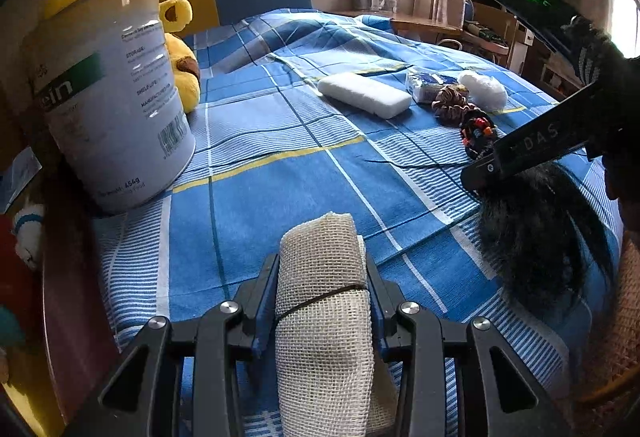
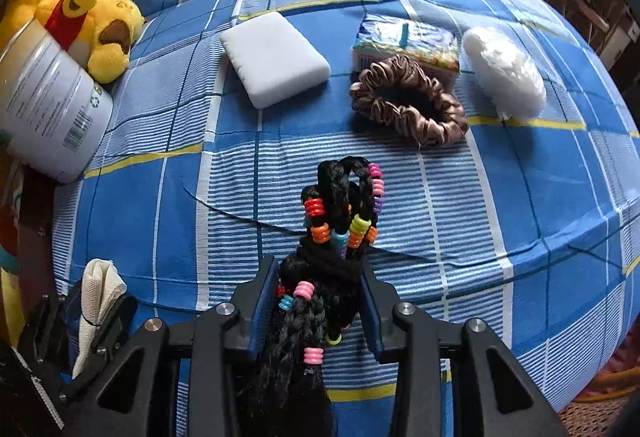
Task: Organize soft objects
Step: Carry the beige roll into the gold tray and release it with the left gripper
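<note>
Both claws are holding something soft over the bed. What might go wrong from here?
Three things, I'd guess. The braided hairpiece in the right gripper has loose braids hanging down that may catch on the bedsheet. The rolled gauze in the left gripper is squashy and might slip out. The tall can stands tilted near the bed's edge, so a nudge may tip it.

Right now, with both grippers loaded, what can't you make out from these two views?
- Inside of the tin can: both views show only its wall.
- Lower end of the beaded black braids: cut off by the right wrist view's bottom edge.
- Tissue pack: near edge covered by the brown scrunchie.
- Can label: too blurred to read.
</note>
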Available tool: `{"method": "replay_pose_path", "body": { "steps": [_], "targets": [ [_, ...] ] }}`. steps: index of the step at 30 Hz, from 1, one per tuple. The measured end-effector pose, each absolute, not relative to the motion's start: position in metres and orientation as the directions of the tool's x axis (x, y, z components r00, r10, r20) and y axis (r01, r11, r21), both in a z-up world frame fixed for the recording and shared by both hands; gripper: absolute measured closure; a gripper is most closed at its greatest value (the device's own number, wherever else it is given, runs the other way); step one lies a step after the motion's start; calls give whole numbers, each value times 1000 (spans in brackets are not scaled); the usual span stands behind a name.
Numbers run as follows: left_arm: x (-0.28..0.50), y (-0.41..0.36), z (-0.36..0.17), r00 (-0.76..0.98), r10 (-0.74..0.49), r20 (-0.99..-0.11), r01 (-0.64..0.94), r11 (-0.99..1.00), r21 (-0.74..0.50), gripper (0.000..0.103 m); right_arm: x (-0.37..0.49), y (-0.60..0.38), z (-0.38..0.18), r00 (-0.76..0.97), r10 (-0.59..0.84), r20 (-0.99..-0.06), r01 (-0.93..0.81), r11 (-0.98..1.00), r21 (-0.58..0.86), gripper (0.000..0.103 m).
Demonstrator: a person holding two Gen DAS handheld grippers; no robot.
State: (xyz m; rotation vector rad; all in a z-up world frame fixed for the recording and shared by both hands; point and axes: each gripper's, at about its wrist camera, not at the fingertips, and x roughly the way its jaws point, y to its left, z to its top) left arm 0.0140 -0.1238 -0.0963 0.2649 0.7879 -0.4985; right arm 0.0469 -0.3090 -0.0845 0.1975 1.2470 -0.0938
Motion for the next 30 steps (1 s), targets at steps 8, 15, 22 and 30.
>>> {"method": "replay_pose_path", "body": {
  "steps": [8,15,22,30],
  "targets": [
    [20,-121,-91,546,-331,-769,521,854,3,65,46,-306,-87,326,15,-945,157,985,70,65],
    [13,-113,-78,507,-356,-785,504,861,-65,66,44,-301,-87,336,-17,-942,126,992,27,65],
    [-3,-104,-36,564,-385,-730,504,861,-65,66,45,-294,-89,345,-39,-938,101,995,-4,65],
    [-7,-76,3,631,-369,-682,452,890,-64,66,45,-295,-87,345,-44,-938,97,995,-11,65]
  ]
}}
